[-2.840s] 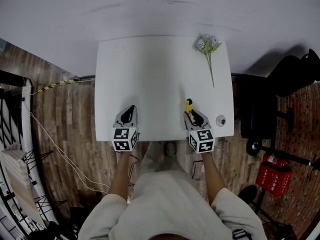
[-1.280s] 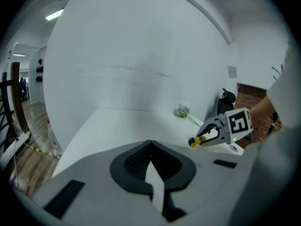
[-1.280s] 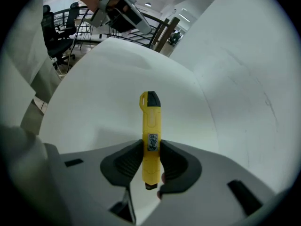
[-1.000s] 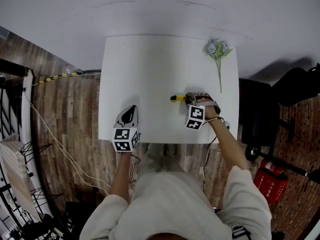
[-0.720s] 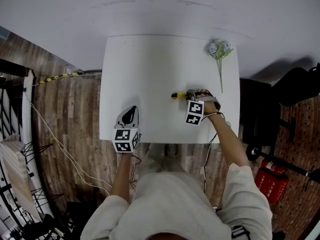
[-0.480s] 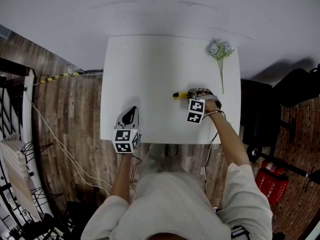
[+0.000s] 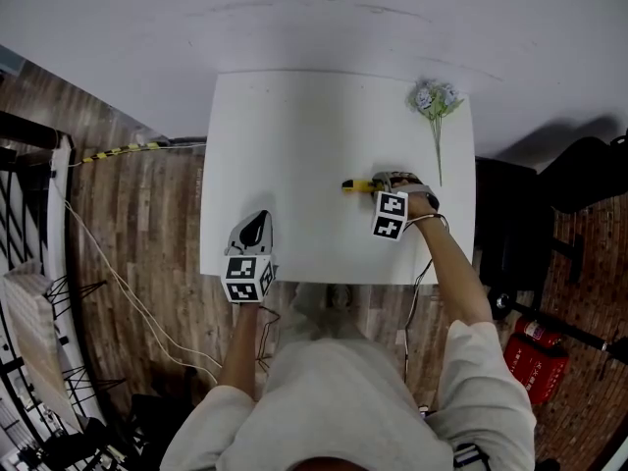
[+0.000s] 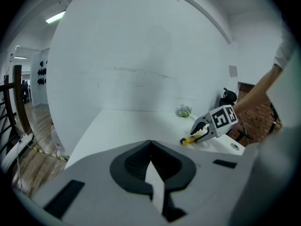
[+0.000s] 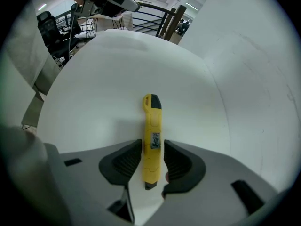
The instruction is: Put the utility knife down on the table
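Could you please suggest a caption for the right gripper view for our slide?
Right hand-held gripper, its jaws just opening, straddles the yellow utility knife lying flat on the white table.

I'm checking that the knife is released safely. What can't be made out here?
- Utility knife, head view: only its yellow front end shows; the right gripper covers the rest.
- Black tip, right gripper view: too small to tell whether a blade sticks out.
- Label on the knife, right gripper view: print too blurred to read.
Its jaws have just been opening, with the knife between them.
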A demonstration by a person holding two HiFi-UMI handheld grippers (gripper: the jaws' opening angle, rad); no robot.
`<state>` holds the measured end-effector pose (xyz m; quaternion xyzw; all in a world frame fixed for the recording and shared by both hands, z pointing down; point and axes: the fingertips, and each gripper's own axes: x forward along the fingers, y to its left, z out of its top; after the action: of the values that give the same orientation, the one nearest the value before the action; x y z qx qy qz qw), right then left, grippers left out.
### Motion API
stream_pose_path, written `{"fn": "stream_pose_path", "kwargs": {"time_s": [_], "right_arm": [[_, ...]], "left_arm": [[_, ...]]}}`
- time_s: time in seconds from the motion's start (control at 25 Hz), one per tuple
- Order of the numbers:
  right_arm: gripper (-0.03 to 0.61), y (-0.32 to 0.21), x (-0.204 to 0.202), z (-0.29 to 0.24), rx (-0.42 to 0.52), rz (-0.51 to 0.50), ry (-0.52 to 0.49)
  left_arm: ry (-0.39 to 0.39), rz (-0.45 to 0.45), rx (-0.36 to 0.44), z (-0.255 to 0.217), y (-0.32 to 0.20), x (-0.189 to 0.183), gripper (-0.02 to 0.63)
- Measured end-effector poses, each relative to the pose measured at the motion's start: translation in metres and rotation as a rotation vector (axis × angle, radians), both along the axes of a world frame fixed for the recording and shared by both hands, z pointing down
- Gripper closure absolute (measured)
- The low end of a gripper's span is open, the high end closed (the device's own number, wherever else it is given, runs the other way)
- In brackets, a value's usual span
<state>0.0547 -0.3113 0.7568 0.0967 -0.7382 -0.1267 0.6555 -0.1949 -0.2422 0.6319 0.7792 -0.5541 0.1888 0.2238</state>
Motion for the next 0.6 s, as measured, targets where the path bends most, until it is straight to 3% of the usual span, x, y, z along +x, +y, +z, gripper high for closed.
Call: {"fn": "stream_pose_path", "kwargs": {"time_s": [0.36, 0.6], "right_arm": [[0.437, 0.005, 0.006, -0.009, 0.034, 0.069, -0.059], [0.500, 0.019, 0.008, -0.030, 0.068, 0.171, -0.173]], "left_arm": [[0.001, 0.013, 0.013, -0.007, 0.002, 0.008, 0.607], [0.000, 0.032, 0.031, -0.017, 0.008, 0.018, 0.607]]}}
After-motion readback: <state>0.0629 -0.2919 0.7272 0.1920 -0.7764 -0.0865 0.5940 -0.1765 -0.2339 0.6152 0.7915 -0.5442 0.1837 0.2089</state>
